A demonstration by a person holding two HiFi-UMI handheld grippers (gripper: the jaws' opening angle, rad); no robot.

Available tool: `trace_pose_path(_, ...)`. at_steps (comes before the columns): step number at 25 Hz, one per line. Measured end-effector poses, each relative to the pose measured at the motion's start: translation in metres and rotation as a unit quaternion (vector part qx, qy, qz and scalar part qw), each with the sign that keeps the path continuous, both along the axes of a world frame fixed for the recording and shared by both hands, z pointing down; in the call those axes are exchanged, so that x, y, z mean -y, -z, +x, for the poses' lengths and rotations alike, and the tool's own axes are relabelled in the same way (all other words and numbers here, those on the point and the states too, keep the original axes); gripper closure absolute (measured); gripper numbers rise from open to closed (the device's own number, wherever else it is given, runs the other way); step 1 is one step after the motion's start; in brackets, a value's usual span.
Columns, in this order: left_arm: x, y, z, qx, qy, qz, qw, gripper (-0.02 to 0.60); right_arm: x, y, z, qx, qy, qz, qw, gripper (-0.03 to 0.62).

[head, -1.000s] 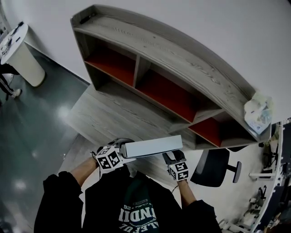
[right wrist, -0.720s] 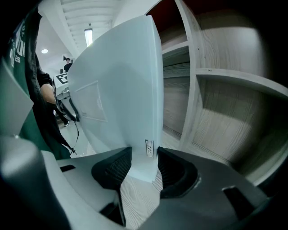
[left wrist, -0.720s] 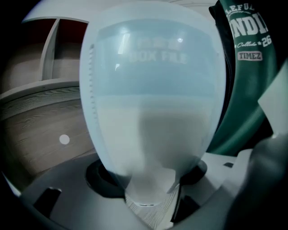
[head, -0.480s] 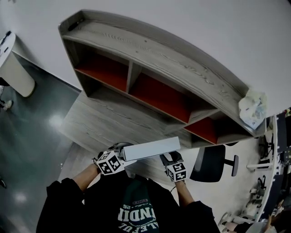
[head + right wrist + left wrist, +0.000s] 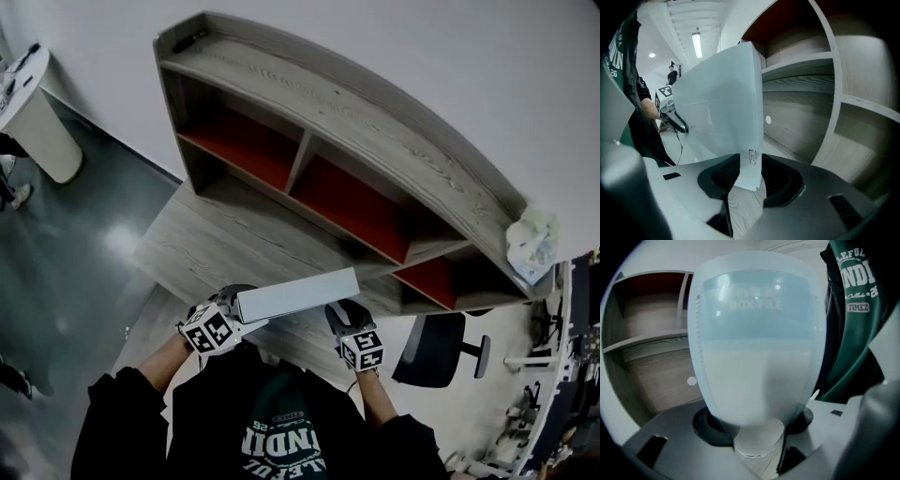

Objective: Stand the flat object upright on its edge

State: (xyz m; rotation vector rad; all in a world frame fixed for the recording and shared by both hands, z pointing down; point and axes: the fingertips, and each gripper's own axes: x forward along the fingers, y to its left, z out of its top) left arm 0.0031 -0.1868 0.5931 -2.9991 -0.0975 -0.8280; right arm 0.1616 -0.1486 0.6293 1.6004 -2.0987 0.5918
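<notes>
Lettering on the pale translucent file (image 5: 757,357) reads "BOX FILE" in the left gripper view. A small label (image 5: 752,156) sits at the file's corner in the right gripper view, its print too small to read. The person's green sweatshirt (image 5: 855,310) carries a patch reading "TIMEZ".

In the head view the file (image 5: 298,293) is held off the desk (image 5: 216,244), close to the person's chest and in front of the shelf (image 5: 375,141). Its long axis runs side to side, with the right end slightly farther from the person.

The left gripper (image 5: 236,307) pinches the file's left end and the right gripper (image 5: 342,314) pinches a corner of its right end. Both sets of jaws have just been closing, with the file between them.
</notes>
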Motion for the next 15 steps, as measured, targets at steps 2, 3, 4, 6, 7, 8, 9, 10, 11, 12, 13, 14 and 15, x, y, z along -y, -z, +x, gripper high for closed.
trace_pose_path(2, 0.01, 0.003, -0.014, -0.001, 0.021, 0.001, 0.9998, 0.316, 0.011, 0.008, -0.01, 0.005, 0.009, 0.013, 1.0, 0.455)
trace_pose_path(3, 0.015, 0.006, -0.021, -0.004, 0.031, 0.003, 0.9995, 0.316, 0.016, 0.012, -0.015, 0.007, 0.013, 0.019, 1.0, 0.488)
trace_pose_path(4, 0.019, 0.009, -0.028, -0.008, 0.041, 0.006, 0.9991, 0.316, 0.021, 0.016, -0.021, 0.007, 0.018, 0.025, 1.0, 0.512)
trace_pose_path(6, 0.028, 0.013, -0.041, -0.011, 0.064, 0.012, 0.9978, 0.314, 0.029, 0.023, -0.032, 0.009, 0.027, 0.034, 0.999, 0.535)
trace_pose_path(7, 0.033, 0.013, -0.048, -0.01, 0.076, 0.013, 0.9969, 0.314, 0.034, 0.025, -0.037, 0.011, 0.031, 0.037, 0.999, 0.539)
trace_pose_path(8, 0.037, 0.012, -0.055, -0.008, 0.089, 0.013, 0.9959, 0.314, 0.038, 0.028, -0.043, 0.015, 0.033, 0.039, 0.999, 0.54)
trace_pose_path(9, 0.042, 0.012, -0.062, -0.005, 0.103, 0.012, 0.9946, 0.314, 0.041, 0.031, -0.048, 0.019, 0.036, 0.042, 0.998, 0.542)
trace_pose_path(10, 0.047, 0.012, -0.07, -0.004, 0.116, 0.012, 0.9932, 0.314, 0.045, 0.034, -0.053, 0.023, 0.04, 0.044, 0.998, 0.543)
trace_pose_path(11, 0.052, 0.012, -0.077, -0.003, 0.129, 0.014, 0.9916, 0.314, 0.049, 0.037, -0.058, 0.026, 0.046, 0.046, 0.998, 0.543)
trace_pose_path(12, 0.057, 0.013, -0.084, -0.004, 0.142, 0.015, 0.9898, 0.314, 0.052, 0.039, -0.062, 0.029, 0.052, 0.048, 0.997, 0.543)
trace_pose_path(13, 0.062, 0.014, -0.09, -0.005, 0.154, 0.017, 0.9879, 0.314, 0.055, 0.041, -0.066, 0.032, 0.058, 0.048, 0.997, 0.543)
trace_pose_path(14, 0.066, 0.015, -0.095, -0.005, 0.165, 0.02, 0.986, 0.313, 0.057, 0.043, -0.068, 0.035, 0.063, 0.048, 0.996, 0.543)
trace_pose_path(15, 0.071, 0.016, -0.1, -0.005, 0.176, 0.022, 0.9841, 0.313, 0.059, 0.045, -0.071, 0.039, 0.067, 0.047, 0.996, 0.543)
